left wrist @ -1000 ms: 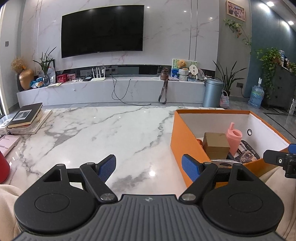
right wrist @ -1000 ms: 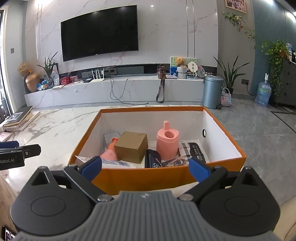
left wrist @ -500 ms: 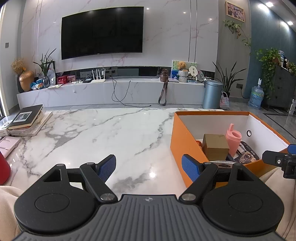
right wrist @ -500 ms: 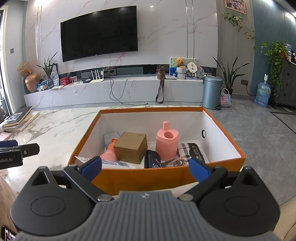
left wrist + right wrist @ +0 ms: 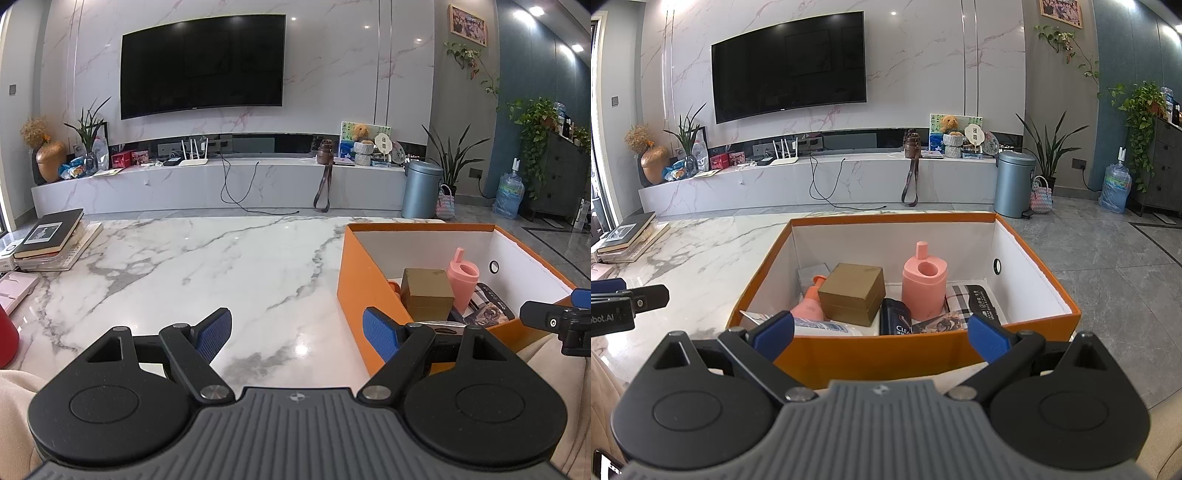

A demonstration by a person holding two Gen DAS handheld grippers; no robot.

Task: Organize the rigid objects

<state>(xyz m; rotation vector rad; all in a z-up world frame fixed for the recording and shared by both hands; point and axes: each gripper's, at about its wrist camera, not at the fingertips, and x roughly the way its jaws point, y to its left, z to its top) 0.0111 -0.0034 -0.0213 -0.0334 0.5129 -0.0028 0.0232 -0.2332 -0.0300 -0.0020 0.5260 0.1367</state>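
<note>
Partly hidden: white tube [image 5: 827, 326] behind orange box [image 5: 871, 356] wall; both hand-held grippers [image 5: 297, 328] [image 5: 881, 334] spread, empty.

Right gripper [image 5: 881, 336] spread wide, empty, just short of orange box [image 5: 871, 356] near wall. Inside box: gold box [image 5: 851, 293], pink bottle [image 5: 923, 286] upright beside it, orange pump bottle [image 5: 810, 304], dark Clear bottle [image 5: 894, 321]. Left gripper [image 5: 626, 304] at left edge over marble table [image 5: 701, 258].
</note>
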